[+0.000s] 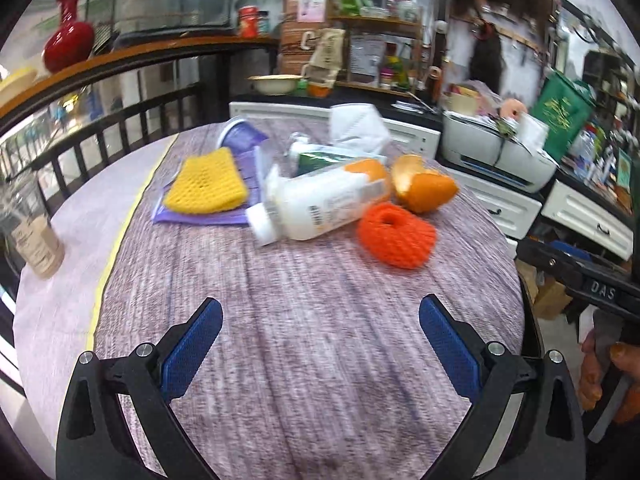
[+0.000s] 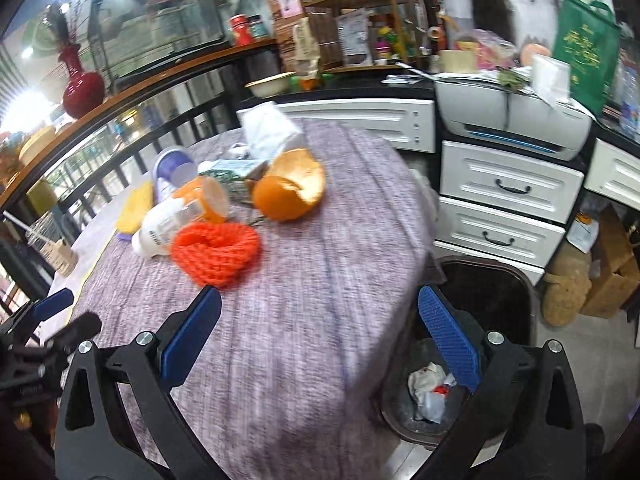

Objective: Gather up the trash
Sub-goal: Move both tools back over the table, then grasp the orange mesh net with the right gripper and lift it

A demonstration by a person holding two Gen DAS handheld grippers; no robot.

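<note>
While jaws gape, orange net (image 2: 216, 254) ahead, untouched.

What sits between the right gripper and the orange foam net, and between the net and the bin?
Nothing visible. The right gripper is open over bare tablecloth, with the orange foam net just ahead as the nearest item. The bin stands open beside the table edge, with only tablecloth between.
</note>
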